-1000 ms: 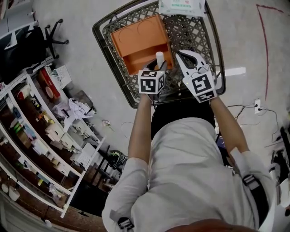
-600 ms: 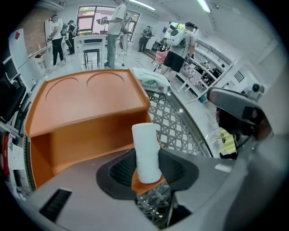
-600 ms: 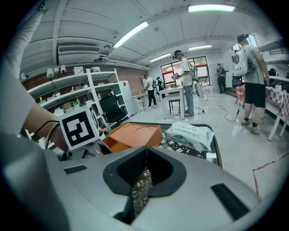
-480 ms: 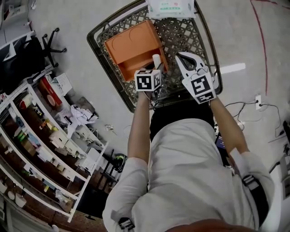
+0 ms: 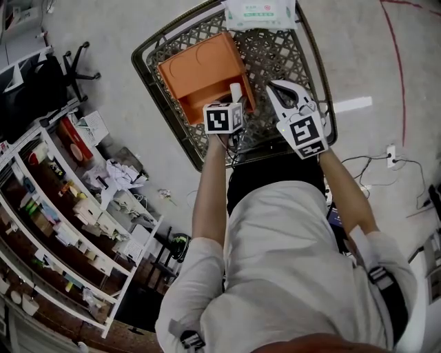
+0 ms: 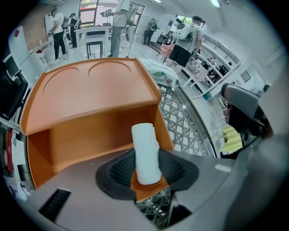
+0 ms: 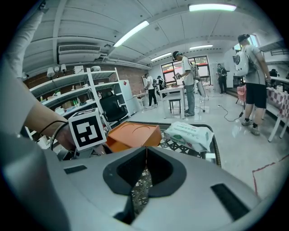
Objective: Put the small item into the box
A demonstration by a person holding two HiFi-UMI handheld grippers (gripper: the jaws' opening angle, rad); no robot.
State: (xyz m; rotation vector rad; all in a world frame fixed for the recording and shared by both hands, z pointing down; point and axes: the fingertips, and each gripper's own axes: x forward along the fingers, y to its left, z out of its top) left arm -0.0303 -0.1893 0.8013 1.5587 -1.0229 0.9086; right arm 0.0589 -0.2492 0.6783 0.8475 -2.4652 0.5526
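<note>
An orange box (image 5: 203,72) lies in a dark lattice basket (image 5: 289,52), its open side turned toward me. My left gripper (image 5: 233,103) is shut on a small white roll (image 5: 236,92) and holds it upright at the box's near right corner. In the left gripper view the white roll (image 6: 146,153) stands between the jaws of the left gripper (image 6: 146,168), just in front of the orange box (image 6: 90,103) and its open side. My right gripper (image 5: 275,86) hovers over the basket to the right of the box. The right gripper (image 7: 145,164) has its jaws together with nothing in them.
A pack of wet wipes (image 5: 260,12) lies at the basket's far end, beyond the box; the right gripper view also shows this pack (image 7: 189,134). Shelves (image 5: 62,207) full of clutter stand to my left. People stand in the room beyond.
My left gripper has edged forward with the white roll toward the box's open side. The right gripper has stayed put.
</note>
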